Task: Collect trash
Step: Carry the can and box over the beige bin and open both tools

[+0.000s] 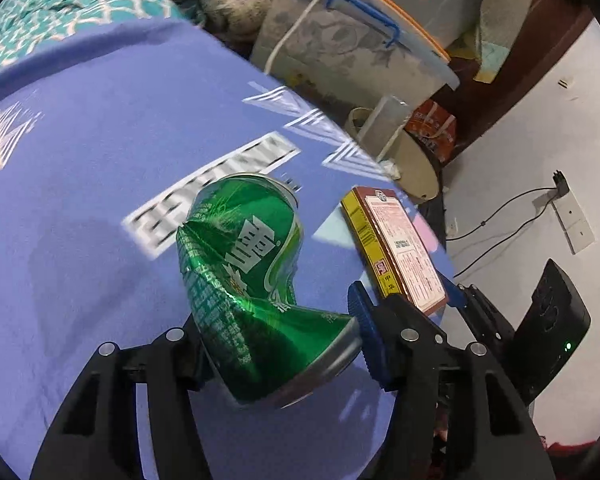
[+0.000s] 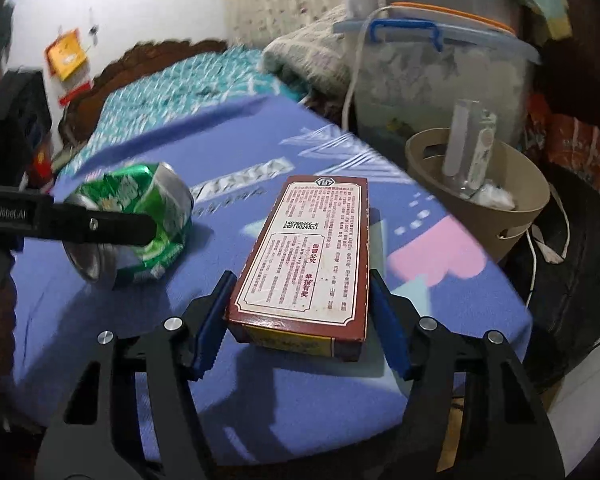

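Note:
A crushed green can (image 1: 252, 280) is clamped in my left gripper (image 1: 280, 332), held just above the blue cloth (image 1: 80, 160). It also shows in the right wrist view (image 2: 140, 216), with the left gripper's finger across it. A red and yellow carton (image 2: 312, 256) sits between the blue pads of my right gripper (image 2: 296, 316), which is shut on it over the cloth. The carton also shows in the left wrist view (image 1: 396, 248).
A beige bin (image 2: 480, 204) with trash inside stands past the cloth's right edge. Behind it is a clear storage box (image 2: 440, 76) with a blue handle. A teal patterned bed (image 2: 172, 88) lies at the back left. A black device (image 1: 552, 320) sits on the floor at right.

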